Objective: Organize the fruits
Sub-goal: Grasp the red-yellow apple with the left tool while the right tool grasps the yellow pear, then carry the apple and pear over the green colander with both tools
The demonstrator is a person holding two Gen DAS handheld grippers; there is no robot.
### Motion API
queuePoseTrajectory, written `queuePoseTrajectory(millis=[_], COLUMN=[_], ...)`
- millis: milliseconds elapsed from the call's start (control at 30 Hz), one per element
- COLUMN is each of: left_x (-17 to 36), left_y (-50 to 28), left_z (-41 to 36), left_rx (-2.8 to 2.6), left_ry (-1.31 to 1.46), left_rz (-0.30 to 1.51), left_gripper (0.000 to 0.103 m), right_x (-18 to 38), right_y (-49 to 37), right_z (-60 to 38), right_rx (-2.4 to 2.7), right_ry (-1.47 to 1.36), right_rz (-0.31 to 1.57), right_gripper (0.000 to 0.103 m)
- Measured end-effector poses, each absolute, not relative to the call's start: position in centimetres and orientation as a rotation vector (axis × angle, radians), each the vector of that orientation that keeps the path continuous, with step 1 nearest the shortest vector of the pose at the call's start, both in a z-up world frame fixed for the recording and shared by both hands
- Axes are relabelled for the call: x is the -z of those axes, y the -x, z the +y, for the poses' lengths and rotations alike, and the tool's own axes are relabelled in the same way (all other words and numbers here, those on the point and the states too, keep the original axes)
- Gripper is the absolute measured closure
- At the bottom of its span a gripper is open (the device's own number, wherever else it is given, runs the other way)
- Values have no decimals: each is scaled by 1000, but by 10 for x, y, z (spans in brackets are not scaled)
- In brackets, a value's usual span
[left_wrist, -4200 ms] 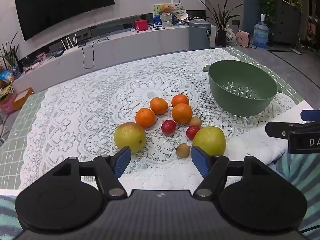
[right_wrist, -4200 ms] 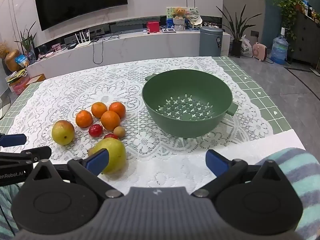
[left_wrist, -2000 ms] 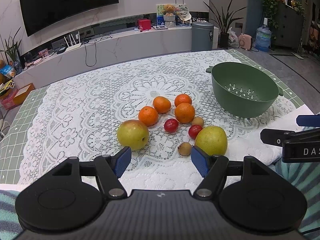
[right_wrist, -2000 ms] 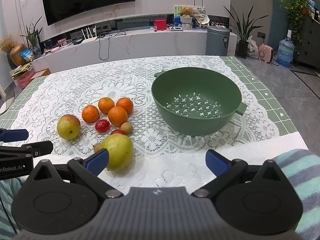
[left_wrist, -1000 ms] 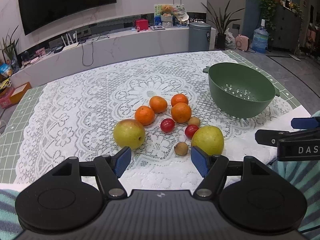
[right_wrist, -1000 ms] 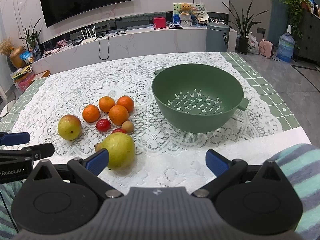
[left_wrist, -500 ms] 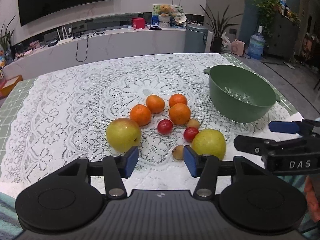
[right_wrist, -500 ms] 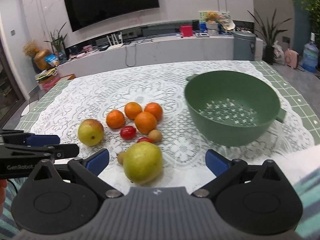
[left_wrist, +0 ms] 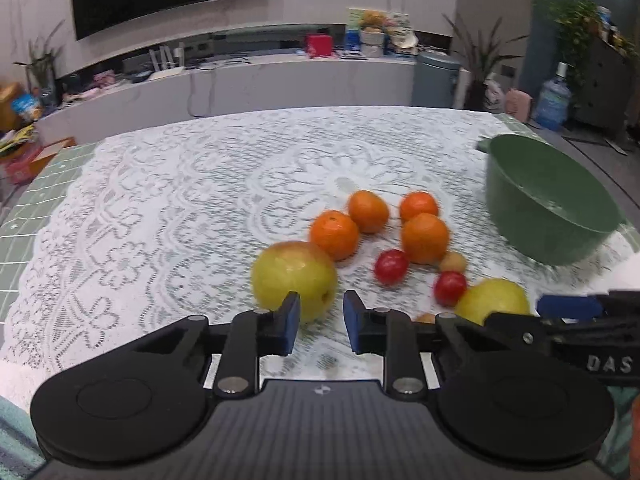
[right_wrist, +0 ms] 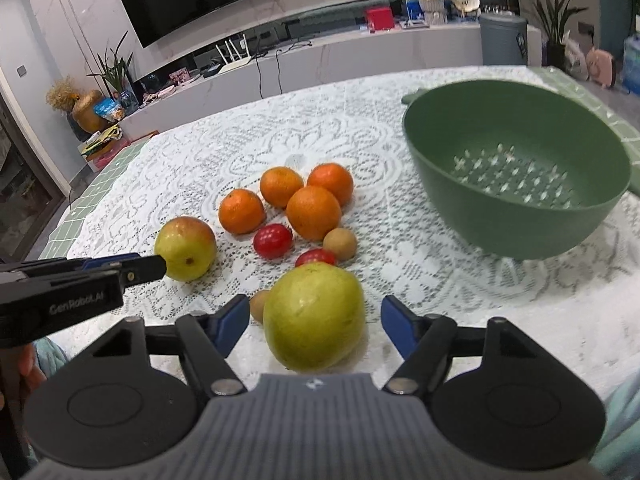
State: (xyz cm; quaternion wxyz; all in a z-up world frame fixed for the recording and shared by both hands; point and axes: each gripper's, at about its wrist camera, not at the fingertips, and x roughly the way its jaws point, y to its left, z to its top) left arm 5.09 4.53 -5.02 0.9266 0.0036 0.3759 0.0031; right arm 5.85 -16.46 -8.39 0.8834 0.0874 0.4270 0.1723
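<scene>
Both my grippers angle down over the lace-covered table [right_wrist: 440, 280]. My left gripper [left_wrist: 318, 322] is clenched with nothing between its pads, just short of the red-blushed apple [left_wrist: 294, 278]. My right gripper [right_wrist: 314, 326] is closing, the green pear [right_wrist: 314, 316] between its pads but not yet pinched. Four oranges [right_wrist: 314, 212] and small fruits cluster beyond; the green colander [right_wrist: 516, 184] sits apart at right near the table's edge, open lace to the left.

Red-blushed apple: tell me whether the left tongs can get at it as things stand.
Probably not yet. The left tongs are nearly shut right in front of the apple, too narrow to straddle it. Nothing else blocks the way; they would need to open first.
</scene>
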Motion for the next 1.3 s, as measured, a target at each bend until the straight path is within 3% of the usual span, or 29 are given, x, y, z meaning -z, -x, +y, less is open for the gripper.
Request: queuePoseTrajectory(millis=[67, 133, 167, 533, 633, 967, 1133, 1300], left_x=[52, 52, 53, 73, 79, 90, 94, 95], left_y=[-55, -59, -61, -86, -91, -99, -102, -99], left_z=[49, 53, 54, 59, 57, 49, 48, 47], left_rx=[-23, -22, -26, -41, -41, -42, -43, -42], left_ry=[-2, 14, 16, 28, 6, -59, -80, -90], left_rz=[760, 737, 726, 778, 785, 782, 779, 763], left_gripper=[61, 33, 29, 26, 20, 20, 27, 28], right_x=[89, 93, 95, 112, 114, 113, 113, 113], right_y=[-63, -66, -67, -80, -81, -82, -81, -80], right_z=[-164, -165, -165, -168, -166, -166, -166, -166], right_rx=[-358, -368, -371, -384, -388, -404, -408, -410], right_ry=[-193, -216, -226, -300, -296, -273, -267, -258], right_rz=[905, 920, 927, 976, 974, 963, 959, 949], right_gripper=[34, 34, 34, 35, 37, 40, 40, 40])
